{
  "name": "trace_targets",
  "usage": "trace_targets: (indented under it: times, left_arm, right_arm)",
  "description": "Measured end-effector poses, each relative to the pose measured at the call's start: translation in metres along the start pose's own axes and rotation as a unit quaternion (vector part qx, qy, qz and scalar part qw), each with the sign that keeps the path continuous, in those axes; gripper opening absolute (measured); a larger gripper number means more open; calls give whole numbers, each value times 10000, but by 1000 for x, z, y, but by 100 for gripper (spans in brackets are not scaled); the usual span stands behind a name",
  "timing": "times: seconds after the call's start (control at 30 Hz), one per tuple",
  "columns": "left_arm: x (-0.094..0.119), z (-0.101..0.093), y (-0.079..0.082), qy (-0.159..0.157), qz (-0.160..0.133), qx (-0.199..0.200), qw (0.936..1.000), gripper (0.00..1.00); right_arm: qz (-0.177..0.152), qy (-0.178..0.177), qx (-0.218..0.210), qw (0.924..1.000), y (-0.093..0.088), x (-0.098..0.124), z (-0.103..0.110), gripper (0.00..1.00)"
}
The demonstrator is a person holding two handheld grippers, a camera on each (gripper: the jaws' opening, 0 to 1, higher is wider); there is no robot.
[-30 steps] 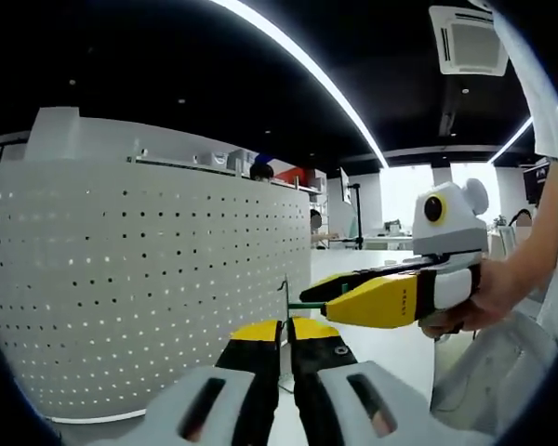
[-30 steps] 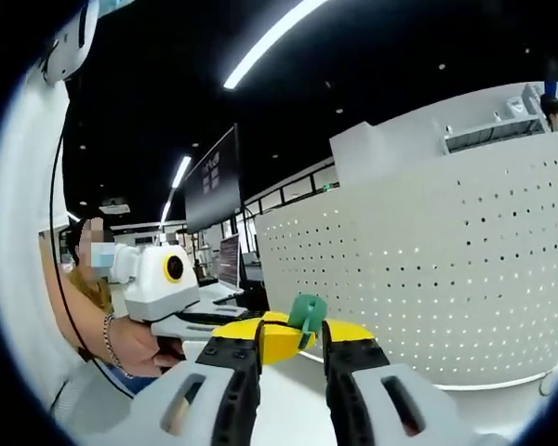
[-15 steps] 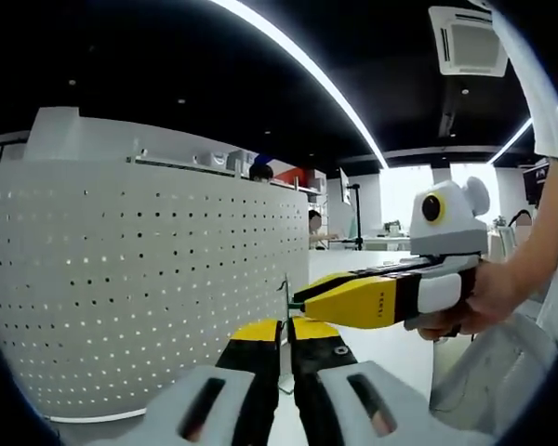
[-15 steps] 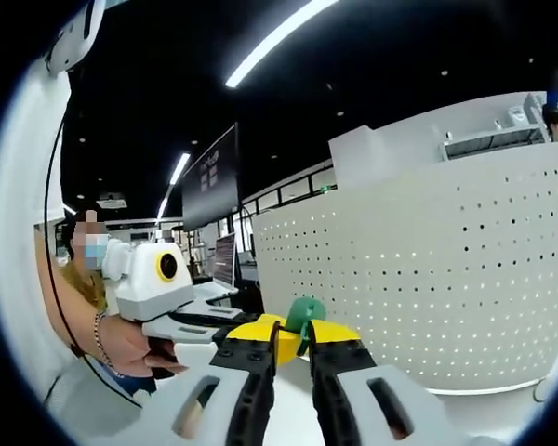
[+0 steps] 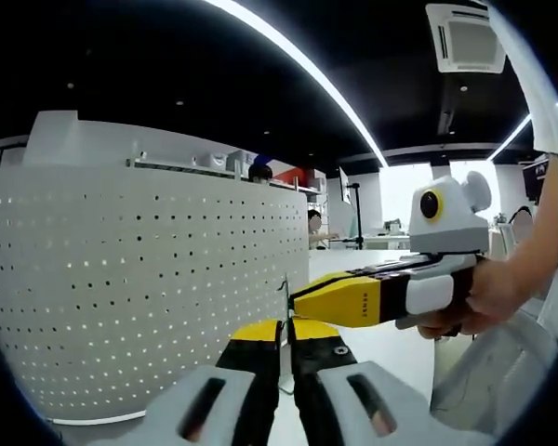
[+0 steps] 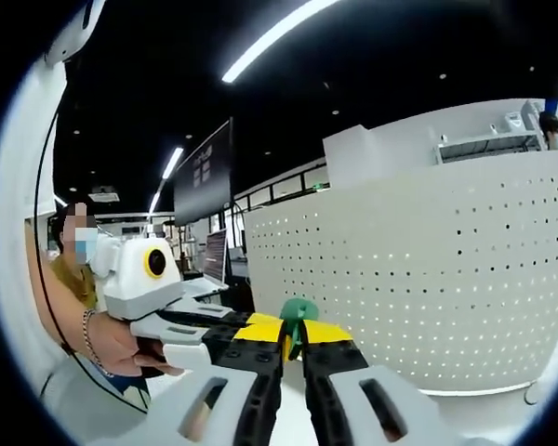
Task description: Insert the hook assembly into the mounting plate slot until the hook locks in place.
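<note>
White perforated panelling (image 5: 139, 288) curves across the left gripper view under a dark ceiling with a long light strip (image 5: 307, 70). At the bottom, the left claw (image 5: 285, 336) has its yellow-tipped jaws pressed almost together on the thin edge of a plate (image 5: 284, 307) rising between them. The right claw (image 5: 302, 295), held in a person's hand (image 5: 484, 297), reaches in from the right, its tip at that plate's top.

Seen from the right gripper view, the same panelling (image 6: 428, 279) stands on the right. The right claw (image 6: 292, 342) is nearly closed on a green hook (image 6: 298, 314). The left claw (image 6: 219, 327) comes in from the left, its tip just beside the hook, held by a hand (image 6: 116, 344).
</note>
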State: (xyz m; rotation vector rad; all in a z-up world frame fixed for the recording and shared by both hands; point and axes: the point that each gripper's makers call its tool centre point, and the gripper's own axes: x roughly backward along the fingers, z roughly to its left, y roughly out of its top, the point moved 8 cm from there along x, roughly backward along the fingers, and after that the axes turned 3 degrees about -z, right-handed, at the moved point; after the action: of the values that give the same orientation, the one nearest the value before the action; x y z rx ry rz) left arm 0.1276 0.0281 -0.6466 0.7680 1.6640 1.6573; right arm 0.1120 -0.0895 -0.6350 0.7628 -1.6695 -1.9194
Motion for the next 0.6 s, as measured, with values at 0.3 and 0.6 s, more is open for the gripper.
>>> trace_targets:
  times: [0.3, 0.6]
  left_arm:
    - [0, 0, 0, 39, 15, -50, 10000, 2]
    - [0, -1, 1, 38, 90, -236, 9997, 1]
  right_arm:
    - [-11, -118, -206, 9997, -1, -1, -1, 2]
    - [48, -232, -131, 9996, -2, -1, 1, 2]
